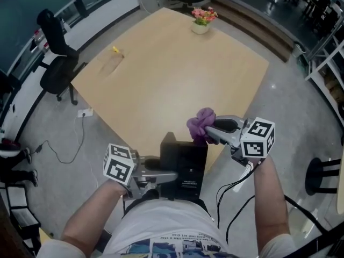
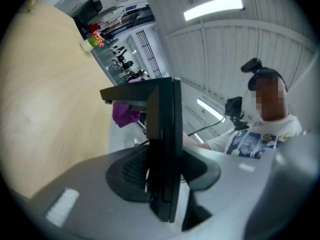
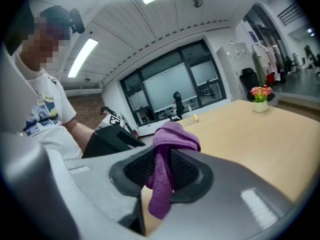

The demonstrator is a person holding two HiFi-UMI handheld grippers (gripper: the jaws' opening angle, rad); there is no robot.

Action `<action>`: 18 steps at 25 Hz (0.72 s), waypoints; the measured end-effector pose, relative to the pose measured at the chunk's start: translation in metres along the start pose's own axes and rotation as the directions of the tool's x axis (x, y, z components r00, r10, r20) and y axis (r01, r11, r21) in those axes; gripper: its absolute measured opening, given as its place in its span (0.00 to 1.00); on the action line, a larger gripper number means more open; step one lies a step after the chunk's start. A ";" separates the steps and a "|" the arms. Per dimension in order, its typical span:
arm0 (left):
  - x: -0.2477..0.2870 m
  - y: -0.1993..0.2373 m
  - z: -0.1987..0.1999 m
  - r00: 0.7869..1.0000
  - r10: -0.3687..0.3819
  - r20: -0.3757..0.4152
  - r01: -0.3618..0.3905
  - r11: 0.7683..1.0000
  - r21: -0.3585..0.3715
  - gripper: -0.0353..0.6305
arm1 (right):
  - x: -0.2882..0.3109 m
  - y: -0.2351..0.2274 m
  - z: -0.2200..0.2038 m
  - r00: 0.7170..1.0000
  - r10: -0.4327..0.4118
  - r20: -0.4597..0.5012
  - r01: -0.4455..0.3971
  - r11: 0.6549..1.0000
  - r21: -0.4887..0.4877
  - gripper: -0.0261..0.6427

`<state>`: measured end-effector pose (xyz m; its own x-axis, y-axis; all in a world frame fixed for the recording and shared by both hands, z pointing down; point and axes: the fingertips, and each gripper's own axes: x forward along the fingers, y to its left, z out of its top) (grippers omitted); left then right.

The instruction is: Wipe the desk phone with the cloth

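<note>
Clamping the desk phone [image 1: 184, 165] edge-on, the left gripper [image 1: 161, 172] is holding it with its jaws pressing on the thin black body, at the near corner of the tabletop [image 1: 161, 63]. Whether the phone is resting on the wood I cannot tell. Small white print on its dark face is showing, too small to read. Just beyond its far right corner the purple cloth [image 1: 201, 123] is hanging, bunched and pinched in the right gripper [image 1: 219, 128], the nearer one for wiping leftward.

head: high, steeply down | gripper views: low, close, facing inward (all share table [image 1: 172, 63], desk phone [image 1: 185, 163])
</note>
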<state>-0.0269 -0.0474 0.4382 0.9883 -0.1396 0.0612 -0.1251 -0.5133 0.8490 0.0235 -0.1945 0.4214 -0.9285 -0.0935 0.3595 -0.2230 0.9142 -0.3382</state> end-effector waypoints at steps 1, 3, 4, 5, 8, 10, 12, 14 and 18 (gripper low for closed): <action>-0.001 0.000 0.002 1.000 0.005 0.010 -0.005 1.000 -0.010 0.33 | -0.003 -0.010 -0.002 0.999 -0.052 0.013 0.051 0.999 0.019 0.17; -0.005 0.001 0.008 0.999 0.008 0.032 -0.008 1.000 -0.023 0.33 | -0.015 -0.024 -0.003 0.989 -0.135 0.056 0.131 0.988 0.079 0.17; -0.006 0.001 0.012 0.999 0.009 0.040 -0.008 1.000 -0.024 0.33 | -0.021 -0.025 -0.001 0.985 -0.152 0.079 0.142 0.984 0.111 0.17; -0.008 0.002 0.015 0.999 0.010 0.045 -0.009 1.000 -0.022 0.33 | -0.026 -0.022 0.001 0.984 -0.149 0.101 0.135 0.981 0.137 0.17; -0.014 0.007 0.024 0.998 0.020 0.053 -0.019 1.000 -0.021 0.33 | -0.030 0.001 0.005 0.982 -0.100 0.160 0.070 0.980 0.185 0.17; -0.017 0.011 0.027 0.998 0.023 0.062 -0.022 0.999 -0.024 0.33 | -0.027 0.016 0.005 0.979 -0.075 0.192 0.034 0.977 0.209 0.17; -0.017 0.013 0.032 0.997 0.015 0.073 -0.013 1.000 -0.028 0.33 | -0.025 0.027 0.002 0.973 -0.045 0.228 -0.013 0.968 0.249 0.17; -0.016 0.014 0.035 0.997 0.002 0.078 0.001 0.999 -0.032 0.33 | -0.021 0.039 -0.006 0.964 0.003 0.266 -0.087 0.949 0.304 0.17; -0.017 0.017 0.041 0.997 -0.019 0.079 0.022 0.999 -0.034 0.33 | -0.014 0.056 -0.022 0.939 0.093 0.331 -0.220 0.901 0.373 0.17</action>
<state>-0.0491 -0.0886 0.4303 0.9806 -0.1959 0.0033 -0.1002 -0.4871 0.8676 0.0304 -0.1329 0.4168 -0.9909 -0.1337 0.0183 -0.1072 0.6978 -0.7082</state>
